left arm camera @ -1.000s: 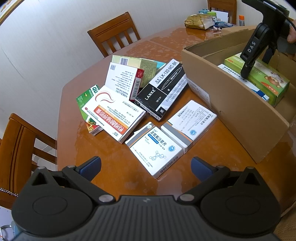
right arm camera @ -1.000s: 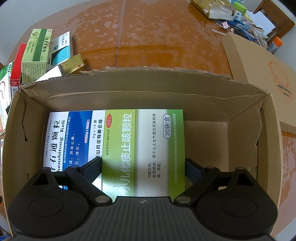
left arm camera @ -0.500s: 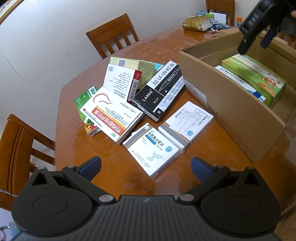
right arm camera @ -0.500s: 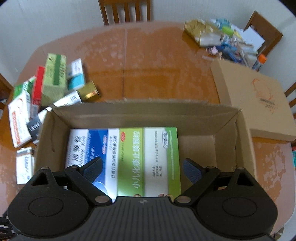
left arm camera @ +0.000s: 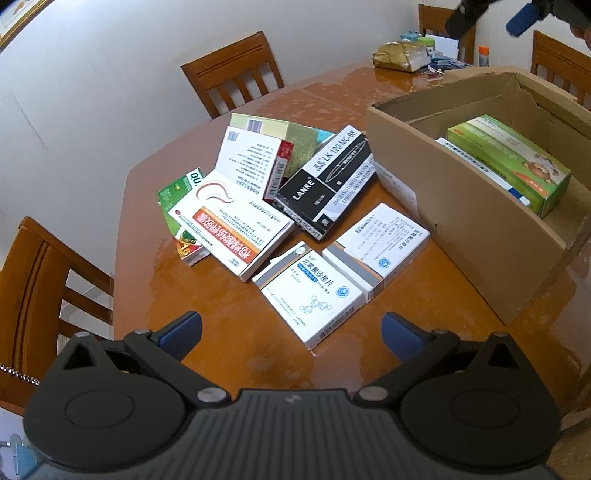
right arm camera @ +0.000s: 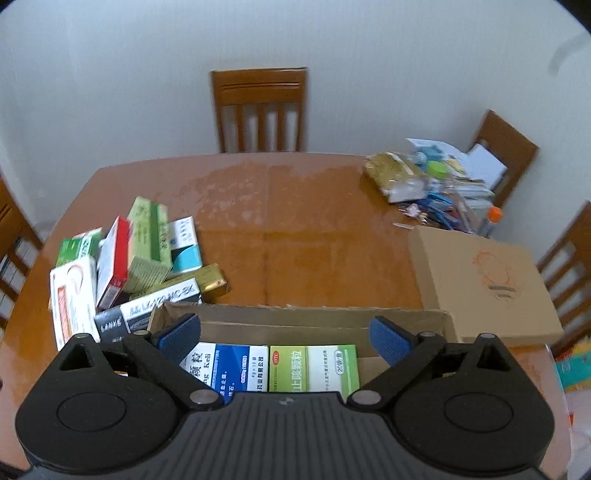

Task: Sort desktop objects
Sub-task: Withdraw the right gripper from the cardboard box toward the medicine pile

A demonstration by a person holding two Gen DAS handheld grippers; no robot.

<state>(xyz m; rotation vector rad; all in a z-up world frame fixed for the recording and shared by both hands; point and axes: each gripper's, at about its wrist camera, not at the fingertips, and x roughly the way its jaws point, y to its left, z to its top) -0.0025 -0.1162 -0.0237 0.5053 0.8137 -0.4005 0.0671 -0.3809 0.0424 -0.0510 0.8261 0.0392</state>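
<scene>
My left gripper (left arm camera: 291,332) is open and empty above the table, just short of two white medicine boxes (left arm camera: 310,291) (left arm camera: 384,243). Behind them lie a black pen box (left arm camera: 325,181), a white-and-orange box (left arm camera: 229,225) and several other boxes in a pile (right arm camera: 140,251). To the right stands an open cardboard carton (left arm camera: 461,206) holding a green box (left arm camera: 509,162) (right arm camera: 314,365) and a blue-and-white box (right arm camera: 229,365). My right gripper (right arm camera: 284,334) hangs high above the carton (right arm camera: 295,314), its jaws opening with nothing between them; its fingers show at the top right of the left wrist view (left arm camera: 489,16).
A flat cardboard lid (right arm camera: 480,280) lies right of the carton. Clutter with a gold bag (right arm camera: 395,177) fills the far right corner. Wooden chairs (right arm camera: 258,110) (left arm camera: 229,74) (left arm camera: 33,295) ring the table (right arm camera: 295,229). The far middle of the tabletop is bare wood.
My right gripper has risen out of the carton and tilted up, leaving the green box lying inside. The left gripper has stayed in place.
</scene>
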